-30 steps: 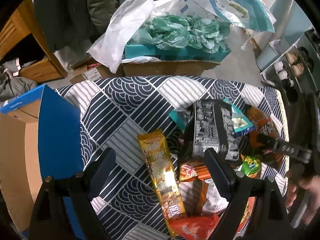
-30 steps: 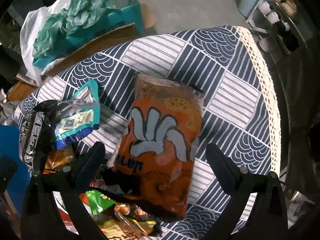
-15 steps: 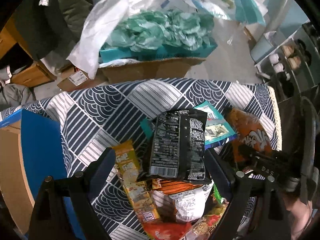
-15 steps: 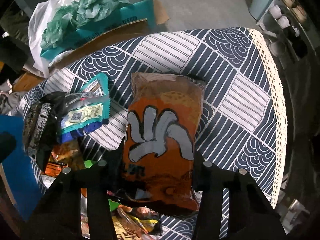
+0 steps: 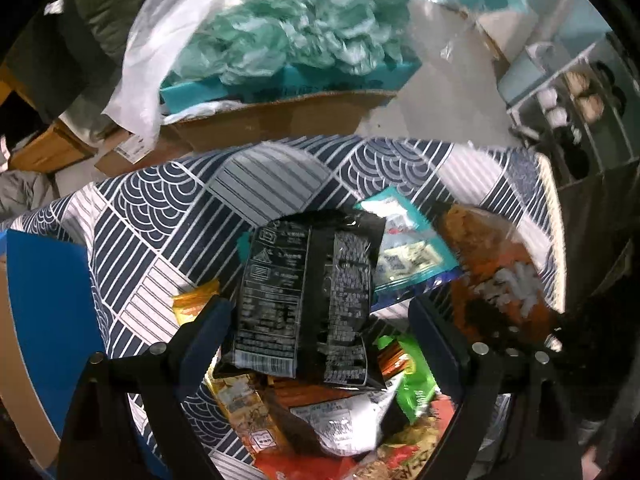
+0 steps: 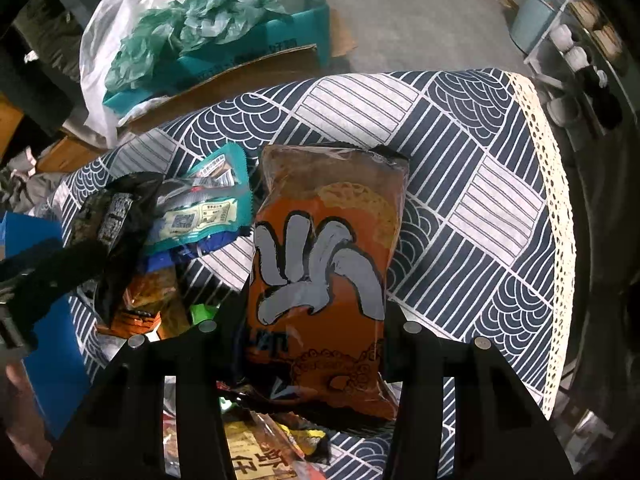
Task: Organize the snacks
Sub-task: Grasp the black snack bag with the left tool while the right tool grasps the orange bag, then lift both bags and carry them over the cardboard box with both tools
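Right tool (image 6: 316, 320) clenched on the orange snack bag (image 6: 324, 264), fingers pressing both its long sides, bag lying on the patterned tabletop (image 6: 460, 184). Left tool (image 5: 320, 316) spread wide, released, straddling a black snack packet (image 5: 308, 300) atop the snack pile. Just beyond and right of the black packet, a teal packet (image 5: 404, 248). Left of the left tool, a blue cardboard box (image 5: 48, 300).
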The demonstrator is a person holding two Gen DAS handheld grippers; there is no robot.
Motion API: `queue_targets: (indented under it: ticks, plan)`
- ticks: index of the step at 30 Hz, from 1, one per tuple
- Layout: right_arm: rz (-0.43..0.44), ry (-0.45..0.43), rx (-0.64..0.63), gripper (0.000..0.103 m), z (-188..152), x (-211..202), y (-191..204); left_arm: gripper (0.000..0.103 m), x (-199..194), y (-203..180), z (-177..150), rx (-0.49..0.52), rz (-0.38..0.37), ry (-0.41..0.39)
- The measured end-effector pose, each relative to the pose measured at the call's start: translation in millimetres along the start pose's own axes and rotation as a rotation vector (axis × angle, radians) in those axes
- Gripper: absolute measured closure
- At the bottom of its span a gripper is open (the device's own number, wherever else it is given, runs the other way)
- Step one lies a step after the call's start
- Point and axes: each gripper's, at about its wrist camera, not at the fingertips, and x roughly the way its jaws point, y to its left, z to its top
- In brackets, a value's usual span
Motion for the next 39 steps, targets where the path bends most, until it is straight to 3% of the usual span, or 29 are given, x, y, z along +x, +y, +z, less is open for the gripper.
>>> queue_targets:
  ticks: [3, 6, 9, 13, 20, 31, 39]
  plan:
    - [-0.001, -0.002, 0.010, 0.056, -3.4, -0.2, -5.3, 0.012, 11.2, 1.3, -0.8, 0.016, 0.031, 0.016]
    - [0.003, -0.003, 0.015, 0.056, -5.1, -0.6, -9.2, 0.012, 14.7, 7.5, -1.3, -0.010, 0.005, 0.016]
    - [0.006, -0.006, 0.016, 0.056, -5.8, -1.1, -9.7, 0.031, 13.5, 10.8, -1.7, -0.006, 0.001, -0.003]
    - [0.001, -0.014, 0.007, 0.056, -6.7, -2.9, -7.6, 0.040, 10.2, 17.6, -3.7, -0.016, -0.043, -0.026]
    - [-0.010, -0.044, -0.018, 0.056, -12.0, -14.7, -0.3, 0.041, -4.0, 27.7, -9.4, -0.035, -0.058, -0.084]
    - [0.006, -0.119, -0.070, 0.056, -26.6, -51.1, 18.0, 0.041, -48.2, 32.2, -27.7, 0.017, 0.030, -0.193]
    - [0.030, -0.182, -0.127, 0.056, -40.7, -81.9, 37.2, 0.041, -83.5, 39.4, -53.9, 0.030, 0.013, -0.224]
